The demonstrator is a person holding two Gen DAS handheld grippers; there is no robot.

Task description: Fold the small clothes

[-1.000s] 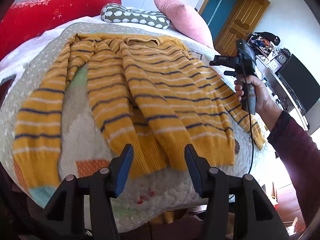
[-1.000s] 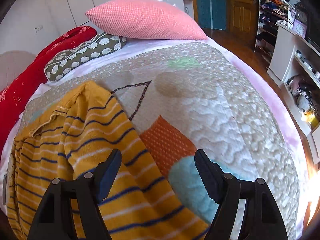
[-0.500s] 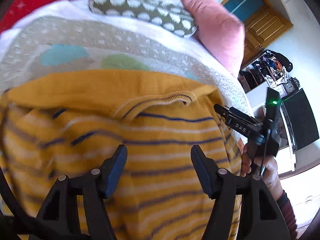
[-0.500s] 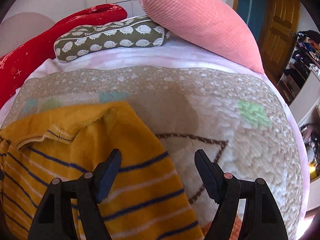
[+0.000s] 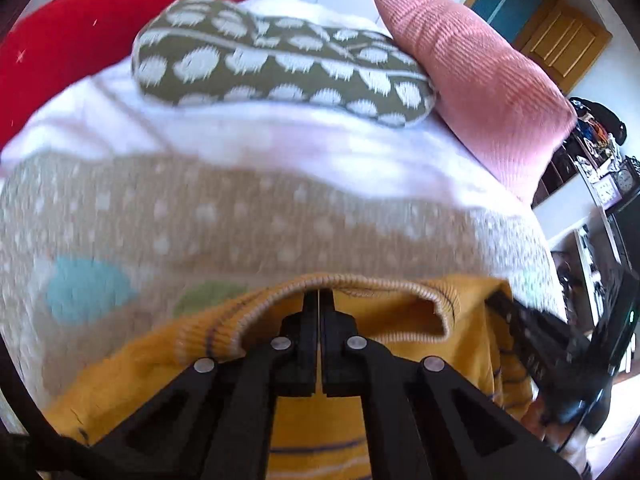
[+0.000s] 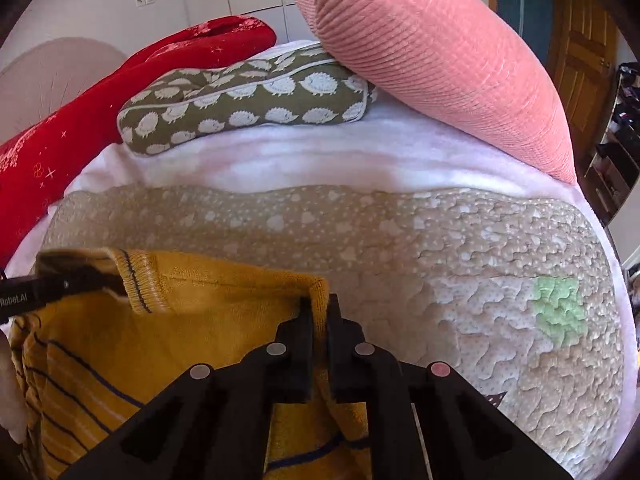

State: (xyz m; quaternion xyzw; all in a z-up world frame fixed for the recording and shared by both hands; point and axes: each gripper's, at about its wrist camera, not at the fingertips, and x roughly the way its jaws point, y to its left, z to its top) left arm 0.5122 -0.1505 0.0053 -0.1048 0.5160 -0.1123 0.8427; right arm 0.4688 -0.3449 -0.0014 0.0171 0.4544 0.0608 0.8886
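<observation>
A yellow sweater with thin blue stripes lies on the quilted bedspread. My left gripper is shut on the sweater's ribbed collar. In the right wrist view my right gripper is shut on the sweater's top shoulder edge, right of the collar. The left gripper's black fingers show at the far left of that view, at the collar. The right gripper shows at the right edge of the left wrist view.
A green hedgehog-print pillow, a pink ribbed cushion and a red blanket lie at the head of the bed. A wooden door and shelves stand to the right.
Both grippers have moved forward up the sweater to its top edge and gone from open to shut, the left on the collar, the right on the shoulder edge.
</observation>
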